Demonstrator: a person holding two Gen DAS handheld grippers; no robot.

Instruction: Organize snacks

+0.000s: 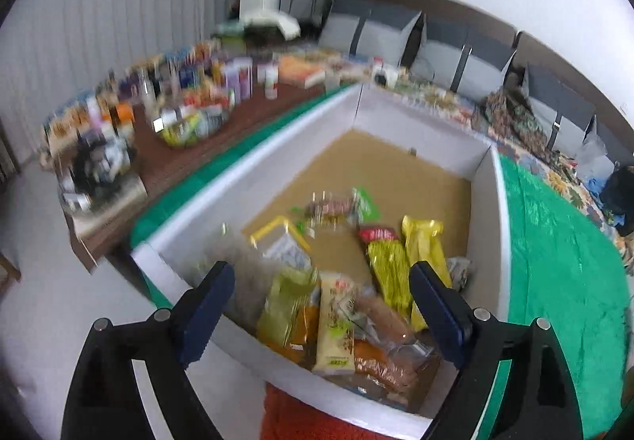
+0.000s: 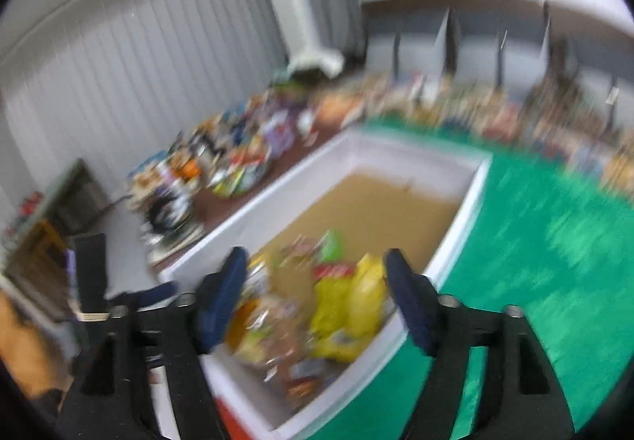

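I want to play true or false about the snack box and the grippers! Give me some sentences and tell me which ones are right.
1. The white box sits on a green cloth. True.
2. The snack packets fill the whole box. False: they crowd the near end, and the far part of the brown floor is bare.
3. The left gripper is open and holds nothing. True.
4. The right gripper is squeezing a yellow packet. False: it is open above the box, holding nothing.
5. The box floor is blue. False: it is brown.
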